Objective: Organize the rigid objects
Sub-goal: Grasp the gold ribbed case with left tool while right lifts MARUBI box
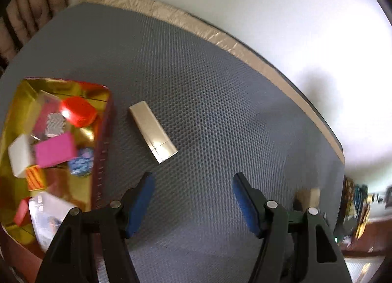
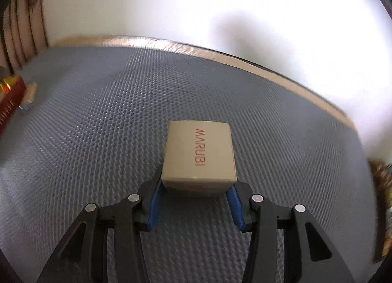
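A long gold box [image 1: 153,135] lies flat on the grey mat [image 1: 208,101], just right of a red tin with a gold inside [image 1: 104,141]. The tin holds several small boxes, among them a pink one [image 1: 55,149] and a red one [image 1: 78,111]. My left gripper [image 1: 192,186] is open and empty, above the mat, below and right of the gold box. My right gripper [image 2: 196,188] is shut on a beige box marked MARUBI [image 2: 199,154], held over the mat [image 2: 98,123]. The beige box also shows at the right in the left wrist view [image 1: 307,196].
The mat's far edge has a gold foil border [image 1: 220,35] against a white wall. The red tin's corner [image 2: 11,97] shows at the far left of the right wrist view. Colourful clutter [image 1: 355,204] sits beyond the mat's right edge.
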A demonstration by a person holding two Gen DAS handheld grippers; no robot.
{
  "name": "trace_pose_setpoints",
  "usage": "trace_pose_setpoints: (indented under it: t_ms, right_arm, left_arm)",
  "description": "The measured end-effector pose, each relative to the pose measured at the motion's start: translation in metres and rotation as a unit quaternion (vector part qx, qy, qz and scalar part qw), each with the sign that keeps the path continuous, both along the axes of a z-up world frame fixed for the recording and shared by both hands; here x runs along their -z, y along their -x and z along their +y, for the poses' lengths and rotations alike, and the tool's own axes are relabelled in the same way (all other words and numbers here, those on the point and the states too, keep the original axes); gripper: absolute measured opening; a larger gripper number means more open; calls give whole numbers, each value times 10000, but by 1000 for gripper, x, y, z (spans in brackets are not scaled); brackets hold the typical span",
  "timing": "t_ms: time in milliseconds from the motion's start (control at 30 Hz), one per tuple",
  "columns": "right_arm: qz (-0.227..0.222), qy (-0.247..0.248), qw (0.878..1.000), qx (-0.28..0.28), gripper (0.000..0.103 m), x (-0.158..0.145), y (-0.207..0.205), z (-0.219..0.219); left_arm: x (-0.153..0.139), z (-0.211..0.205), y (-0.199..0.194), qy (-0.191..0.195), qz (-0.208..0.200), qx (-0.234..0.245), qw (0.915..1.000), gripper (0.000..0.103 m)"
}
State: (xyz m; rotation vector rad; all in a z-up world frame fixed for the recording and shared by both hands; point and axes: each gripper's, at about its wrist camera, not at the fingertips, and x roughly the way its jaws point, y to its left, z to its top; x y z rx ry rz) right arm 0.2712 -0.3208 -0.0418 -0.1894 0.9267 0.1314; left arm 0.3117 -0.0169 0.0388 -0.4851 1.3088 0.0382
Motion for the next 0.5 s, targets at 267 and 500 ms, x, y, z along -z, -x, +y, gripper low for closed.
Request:
trace_pose_setpoints:
  t_ms: [267,500]
  right_arm:
    - [41,-430,9991,23,44,0,2,-21]
    - [57,-604,9982,-42,44,1,-1,-23]
  left_arm:
    - [38,2,-27,-101,456,-632,9969,68]
    - [61,8,-44,-288,684,-958,9926,68]
